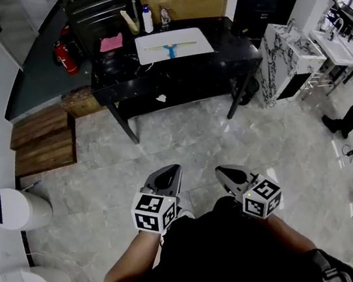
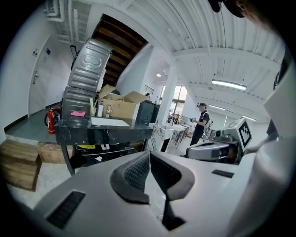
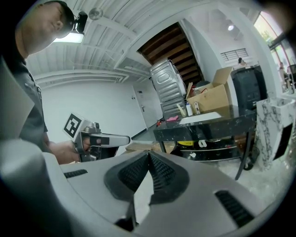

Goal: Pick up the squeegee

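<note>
Head view gives the squeegee (image 1: 170,48) far in front of me. It has a blue handle and a long pale blade, and it lies flat on a white sheet (image 1: 150,54) on the black tabletop (image 1: 223,58). Its handle points toward me, and nothing touches it.

On the same tabletop a pink cloth (image 1: 110,42) lies to the left of the sheet. Behind the sheet stand a white bottle (image 1: 147,19) and an open cardboard box (image 1: 185,1). A red fire extinguisher (image 1: 65,58) is on the floor near the left end of the tabletop. Some wooden steps (image 1: 42,141) are further left and nearer to me. At the right of the tabletop stands a cabinet with marble pattern (image 1: 286,58).

My left tool (image 1: 170,171) and my right tool (image 1: 224,172) are low in the picture, just before my body. They are side by side and well apart from the tabletop, with grey tiled floor (image 1: 182,136) between, and both point toward the tabletop. In the left gripper view the two jaws of the left tool are pressed together with nothing between them. In the right gripper view the jaws of the right tool are also together, and they hold nothing.
</note>
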Demonstrator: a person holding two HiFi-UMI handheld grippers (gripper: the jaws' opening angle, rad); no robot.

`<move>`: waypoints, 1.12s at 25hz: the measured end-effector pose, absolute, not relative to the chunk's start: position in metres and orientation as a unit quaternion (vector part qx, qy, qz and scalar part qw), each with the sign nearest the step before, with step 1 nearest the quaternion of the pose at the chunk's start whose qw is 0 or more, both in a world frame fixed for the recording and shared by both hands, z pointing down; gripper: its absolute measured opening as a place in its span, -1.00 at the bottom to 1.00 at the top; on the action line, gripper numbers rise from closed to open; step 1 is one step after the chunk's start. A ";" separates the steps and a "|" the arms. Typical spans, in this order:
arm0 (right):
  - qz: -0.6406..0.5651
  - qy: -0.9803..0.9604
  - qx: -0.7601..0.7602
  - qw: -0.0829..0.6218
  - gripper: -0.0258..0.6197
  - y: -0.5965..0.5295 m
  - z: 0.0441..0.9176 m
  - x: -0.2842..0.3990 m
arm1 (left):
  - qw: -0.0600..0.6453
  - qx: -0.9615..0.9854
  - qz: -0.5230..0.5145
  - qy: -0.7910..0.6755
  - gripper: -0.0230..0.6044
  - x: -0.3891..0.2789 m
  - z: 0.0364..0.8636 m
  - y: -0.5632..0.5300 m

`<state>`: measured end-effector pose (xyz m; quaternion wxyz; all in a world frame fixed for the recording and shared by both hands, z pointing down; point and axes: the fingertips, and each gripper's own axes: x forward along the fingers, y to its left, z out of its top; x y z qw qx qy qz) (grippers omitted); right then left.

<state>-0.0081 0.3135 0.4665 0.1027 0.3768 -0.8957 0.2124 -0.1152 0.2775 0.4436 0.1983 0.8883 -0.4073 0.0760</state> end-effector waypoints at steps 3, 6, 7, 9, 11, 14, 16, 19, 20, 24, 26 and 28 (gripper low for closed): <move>0.211 -0.897 0.375 0.106 -0.90 0.309 0.464 -0.013 | 0.202 0.886 0.069 -0.412 -0.87 -0.122 0.442 0.276; 0.209 -0.898 0.371 0.109 -0.90 0.302 0.462 -0.020 | 0.205 0.883 0.068 -0.417 -0.87 -0.126 0.445 0.271; 0.209 -0.899 0.369 0.109 -0.89 0.301 0.463 -0.020 | 0.206 0.882 0.069 -0.417 -0.87 -0.126 0.447 0.269; 0.210 -0.899 0.367 0.112 -0.89 0.297 0.466 -0.018 | 0.208 0.882 0.070 -0.417 -0.87 -0.124 0.450 0.265; 0.215 -0.897 0.369 0.113 -0.89 0.290 0.470 -0.011 | 0.208 0.881 0.071 -0.418 -0.87 -0.120 0.451 0.258; 0.229 -0.891 0.377 0.103 -0.90 0.273 0.474 0.000 | 0.210 0.879 0.071 -0.422 -0.87 -0.114 0.452 0.246; 0.231 -0.891 0.378 0.095 -0.89 0.257 0.473 0.004 | 0.210 0.879 0.073 -0.422 -0.87 -0.110 0.452 0.236; 0.209 -0.899 0.372 0.097 -0.89 0.232 0.465 0.003 | 0.209 0.878 0.079 -0.424 -0.87 -0.106 0.450 0.215; 0.198 -0.902 0.369 0.101 -0.89 0.225 0.463 0.003 | 0.208 0.877 0.081 -0.427 -0.87 -0.105 0.449 0.207; 0.180 -0.908 0.361 0.110 -0.89 0.192 0.460 0.008 | 0.205 0.873 0.080 -0.436 -0.87 -0.098 0.443 0.170; 0.186 -0.908 0.358 0.109 -0.89 0.174 0.463 0.011 | 0.206 0.871 0.079 -0.440 -0.87 -0.095 0.441 0.152; 0.190 -0.909 0.354 0.107 -0.89 0.157 0.464 0.013 | 0.208 0.868 0.081 -0.443 -0.87 -0.093 0.442 0.137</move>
